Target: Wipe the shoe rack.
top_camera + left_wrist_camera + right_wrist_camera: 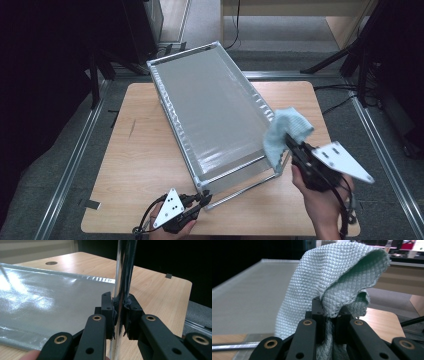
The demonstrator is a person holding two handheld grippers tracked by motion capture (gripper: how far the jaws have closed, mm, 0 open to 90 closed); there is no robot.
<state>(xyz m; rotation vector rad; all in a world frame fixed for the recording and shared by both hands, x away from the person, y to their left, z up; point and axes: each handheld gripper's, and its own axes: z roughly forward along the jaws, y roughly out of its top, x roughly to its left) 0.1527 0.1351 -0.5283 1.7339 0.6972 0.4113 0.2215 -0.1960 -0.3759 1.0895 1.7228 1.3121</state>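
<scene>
Left tongs I have clamped on the rack post; right tongs pinch the cloth beside it.

No text, label, brand, number or sign can be read anywhere in these views: the metal rack, the cloth and the desk all show plain, unmarked surfaces
</scene>
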